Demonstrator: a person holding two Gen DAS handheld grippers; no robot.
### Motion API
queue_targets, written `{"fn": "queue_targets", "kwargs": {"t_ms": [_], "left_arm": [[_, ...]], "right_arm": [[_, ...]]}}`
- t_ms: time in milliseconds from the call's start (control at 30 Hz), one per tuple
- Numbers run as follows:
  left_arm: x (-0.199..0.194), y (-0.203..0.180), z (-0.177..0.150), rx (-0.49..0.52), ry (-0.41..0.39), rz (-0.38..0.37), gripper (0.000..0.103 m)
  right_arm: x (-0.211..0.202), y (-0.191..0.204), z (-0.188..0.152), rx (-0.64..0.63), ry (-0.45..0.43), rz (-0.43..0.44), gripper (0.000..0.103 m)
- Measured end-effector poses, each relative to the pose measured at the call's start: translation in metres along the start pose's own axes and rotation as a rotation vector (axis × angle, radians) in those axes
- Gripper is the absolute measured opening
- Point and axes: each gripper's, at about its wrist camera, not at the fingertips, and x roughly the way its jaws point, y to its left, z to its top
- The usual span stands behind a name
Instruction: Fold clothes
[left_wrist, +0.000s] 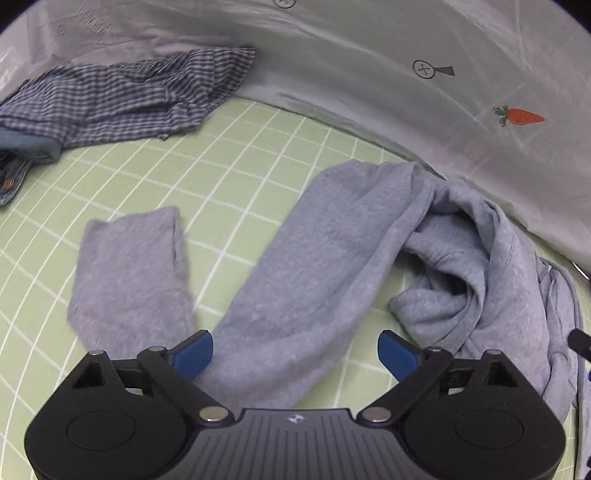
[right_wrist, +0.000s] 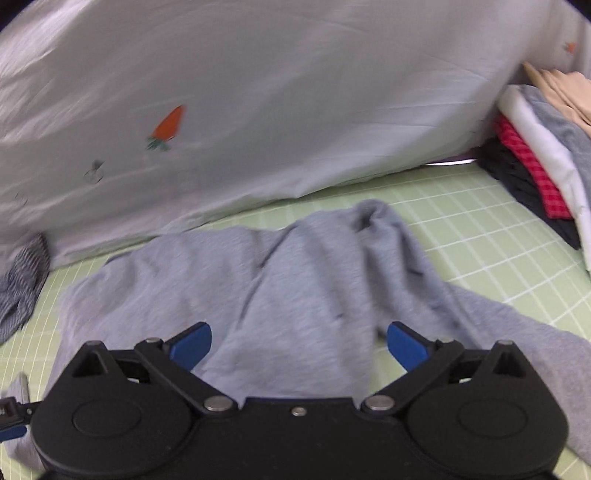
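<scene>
Left gripper (left_wrist: 295, 350): jaws spread wide, holding nothing; the blue pads (left_wrist: 194, 352) stand either side of a long flat strip of the grey garment (left_wrist: 303, 266), which passes between them without being pinched.
Right gripper (right_wrist: 299, 345): also released, jaws wide, nothing clamped; it looks down on the bunched middle of the same grey garment (right_wrist: 280, 288), just beyond its blue pads (right_wrist: 406, 349).
Grey garment: crumpled on the green gridded mat (left_wrist: 258, 147); from the left wrist one strip runs away from the gripper, a second shorter strip lies to its left, and the twisted bulk sits to the right, against the pale sheet (left_wrist: 369, 55). Whether it is trousers or a sweatshirt I cannot tell.
Risk, near: closing on the strip here would likely catch one layer only, so the twist at the far right would stay in when lifted.
Risk, right side: the view is blurred, and a grab at the heap could take several folds together, giving a crooked fold.
Farther off: a striped blue shirt (left_wrist: 122, 99) lies at the mat's far left edge.
Farthest: a stack of folded clothes (right_wrist: 539, 155) sits far right, well apart.
</scene>
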Motion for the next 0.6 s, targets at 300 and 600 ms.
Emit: {"fn": "queue_targets", "kwargs": {"t_ms": [300, 600], "left_arm": [[-0.012, 0.001, -0.011, 0.004, -0.005, -0.016, 0.099], [-0.025, -0.010, -0.015, 0.042, -0.022, -0.067, 0.099]], "right_arm": [[0.003, 0.007, -0.008, -0.082, 0.031, 0.078, 0.054], [-0.030, -0.093, 0.000, 0.170, -0.048, -0.026, 0.014]]}}
